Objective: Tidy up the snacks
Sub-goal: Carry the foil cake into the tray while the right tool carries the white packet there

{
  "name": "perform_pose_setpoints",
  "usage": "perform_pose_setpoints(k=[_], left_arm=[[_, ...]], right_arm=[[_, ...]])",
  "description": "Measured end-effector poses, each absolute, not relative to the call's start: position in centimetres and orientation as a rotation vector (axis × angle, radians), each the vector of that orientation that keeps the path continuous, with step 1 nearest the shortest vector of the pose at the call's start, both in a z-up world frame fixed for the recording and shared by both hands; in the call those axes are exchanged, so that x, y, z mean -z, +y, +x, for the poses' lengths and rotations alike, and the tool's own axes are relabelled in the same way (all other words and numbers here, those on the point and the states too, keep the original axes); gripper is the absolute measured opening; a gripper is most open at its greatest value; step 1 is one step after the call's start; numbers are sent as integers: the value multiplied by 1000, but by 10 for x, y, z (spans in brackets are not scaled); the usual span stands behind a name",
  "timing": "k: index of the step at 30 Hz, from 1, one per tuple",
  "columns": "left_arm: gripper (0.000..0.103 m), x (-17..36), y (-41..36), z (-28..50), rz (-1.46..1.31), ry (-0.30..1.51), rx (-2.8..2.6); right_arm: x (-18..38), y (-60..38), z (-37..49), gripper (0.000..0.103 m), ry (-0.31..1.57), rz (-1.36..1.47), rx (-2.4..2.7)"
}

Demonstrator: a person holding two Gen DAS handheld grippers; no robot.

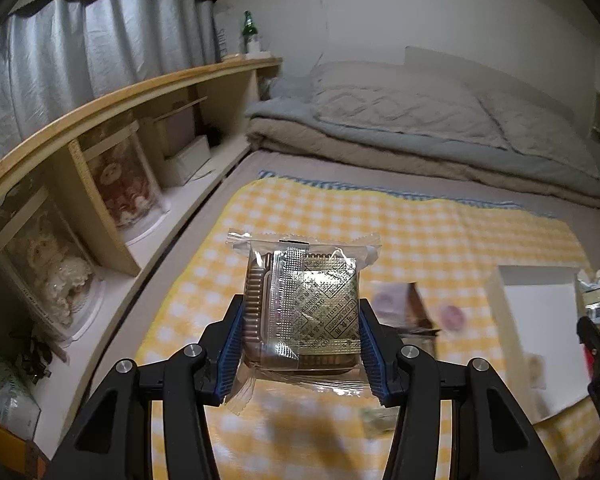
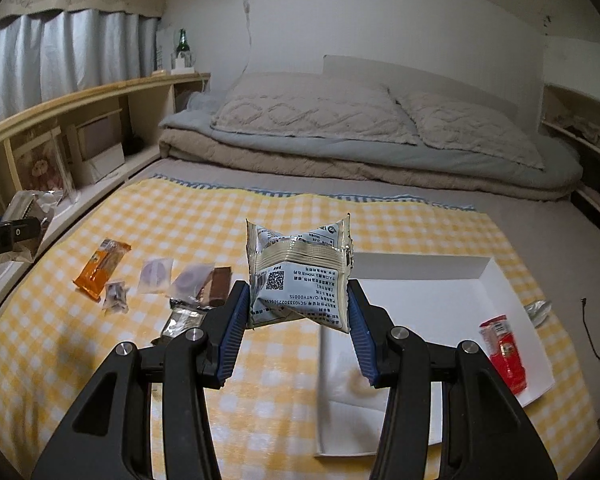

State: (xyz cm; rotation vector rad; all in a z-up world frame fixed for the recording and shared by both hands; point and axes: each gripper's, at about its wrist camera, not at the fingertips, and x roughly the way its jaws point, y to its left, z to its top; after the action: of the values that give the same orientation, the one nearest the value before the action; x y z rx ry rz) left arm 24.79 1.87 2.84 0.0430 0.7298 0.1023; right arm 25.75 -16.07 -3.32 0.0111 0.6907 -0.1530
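Gripping a clear-wrapped pastry and a white snack packet; only a red packet boxed, several loose.

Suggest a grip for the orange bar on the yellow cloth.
The orange bar lies flat and long, with bare cloth along its sides. Probably come straight down and close the jaws across its narrow middle, clear of the crimped ends and the small wrapper beside it.

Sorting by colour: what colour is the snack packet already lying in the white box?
Red packet, clearest in the right wrist view.
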Motion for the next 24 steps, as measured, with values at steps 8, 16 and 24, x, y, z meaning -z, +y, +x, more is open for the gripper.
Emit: perform_pose_setpoints(k=[8,16,24], left_arm=[[51,-36,-31,239,68,721,-34],[51,-37,-80,238,90,720,28],[51,-27,-125,242,103,747,92]], right_arm=[[20,-199,246,49,680,25,184],[15,-245,227,49,678,22,210],[19,-292,208,49,696,7,263]])
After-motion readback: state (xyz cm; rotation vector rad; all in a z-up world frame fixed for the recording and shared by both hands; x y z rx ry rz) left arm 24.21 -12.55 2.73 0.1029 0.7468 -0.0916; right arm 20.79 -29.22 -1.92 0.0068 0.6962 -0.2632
